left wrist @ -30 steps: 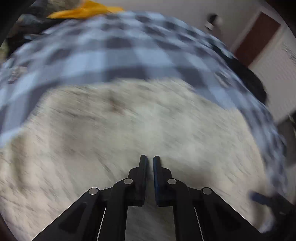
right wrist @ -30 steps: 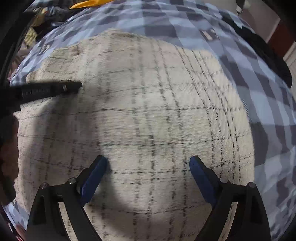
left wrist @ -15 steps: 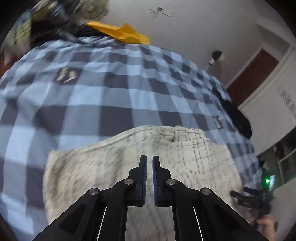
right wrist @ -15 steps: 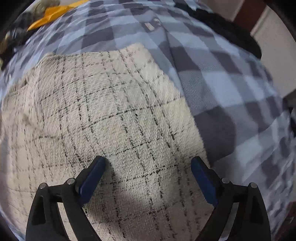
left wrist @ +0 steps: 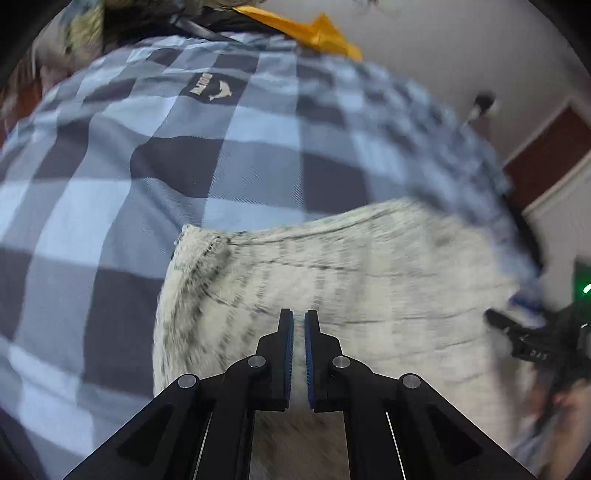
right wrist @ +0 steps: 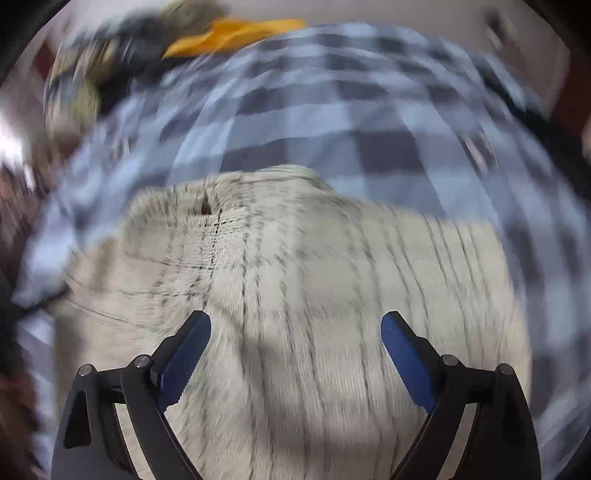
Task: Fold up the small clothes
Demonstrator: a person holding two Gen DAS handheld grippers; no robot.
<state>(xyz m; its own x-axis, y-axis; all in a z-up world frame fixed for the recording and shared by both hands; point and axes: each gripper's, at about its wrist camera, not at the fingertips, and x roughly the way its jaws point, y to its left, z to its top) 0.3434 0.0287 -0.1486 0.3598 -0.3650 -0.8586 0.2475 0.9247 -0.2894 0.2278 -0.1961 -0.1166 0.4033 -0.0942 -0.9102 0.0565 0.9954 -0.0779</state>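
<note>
Cream checked garment (right wrist: 314, 295), checkered blue bedsheet (right wrist: 332, 122)

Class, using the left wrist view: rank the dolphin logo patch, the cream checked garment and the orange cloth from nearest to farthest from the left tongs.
1. Cream checked garment, directly under and ahead of the left tongs.
2. Dolphin logo patch, farther up on the blue plaid sheet, left of centre.
3. Orange cloth, at the sheet's far edge, top.

Both grippers are matte black frames with silver round rivets at the linkage joints. The left gripper (left wrist: 299, 325) has flat fingers lined with ribbed blue pads (left wrist: 290, 354) and thin white lines on its arms. The right gripper (right wrist: 295, 325) has the same blue pads (right wrist: 404, 350); blur possibly hides finer markings.
</note>
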